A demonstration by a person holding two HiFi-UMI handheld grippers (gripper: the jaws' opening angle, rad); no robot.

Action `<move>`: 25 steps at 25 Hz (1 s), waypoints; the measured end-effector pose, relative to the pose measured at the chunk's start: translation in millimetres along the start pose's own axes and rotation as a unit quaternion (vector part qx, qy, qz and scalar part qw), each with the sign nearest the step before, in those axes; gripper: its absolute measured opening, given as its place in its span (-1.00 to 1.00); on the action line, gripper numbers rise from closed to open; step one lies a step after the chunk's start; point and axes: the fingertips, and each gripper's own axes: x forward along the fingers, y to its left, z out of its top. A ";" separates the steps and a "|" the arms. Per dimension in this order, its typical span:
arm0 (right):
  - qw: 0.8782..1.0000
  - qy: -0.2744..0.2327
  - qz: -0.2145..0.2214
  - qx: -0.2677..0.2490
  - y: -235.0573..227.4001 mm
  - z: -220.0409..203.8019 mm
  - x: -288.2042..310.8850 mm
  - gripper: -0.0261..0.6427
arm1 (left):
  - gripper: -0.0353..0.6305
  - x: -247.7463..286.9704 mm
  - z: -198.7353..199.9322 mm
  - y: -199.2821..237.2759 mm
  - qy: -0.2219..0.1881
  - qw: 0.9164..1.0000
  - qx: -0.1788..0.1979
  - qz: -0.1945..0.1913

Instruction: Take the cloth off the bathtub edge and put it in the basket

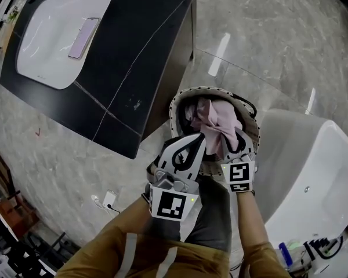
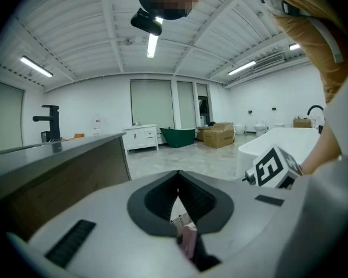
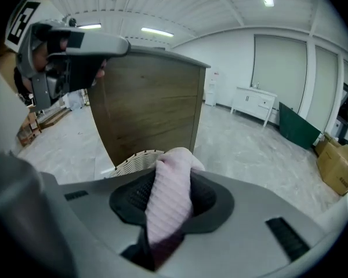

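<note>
Cloth (image 1: 216,122), pink, hung bunched within basket (image 1: 175,110) rim, clear of bathtub (image 1: 313,167) at basket's 4 o'clock. Left gripper (image 1: 198,142) pinched tagged corner, right gripper (image 1: 239,142) clamped thick fold, both at basket's 6 o'clock; two-point hold probably kept fabric gathered for drop.

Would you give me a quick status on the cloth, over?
Left gripper and right gripper shut on cloth. Cloth over basket. Nothing in the way.
</note>
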 end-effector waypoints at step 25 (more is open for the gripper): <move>0.999 0.013 -0.010 0.029 -22.6 26.6 -52.0 -0.54 | -0.88 -7.7 49.2 -5.8 -0.006 1.000 -0.016 0.015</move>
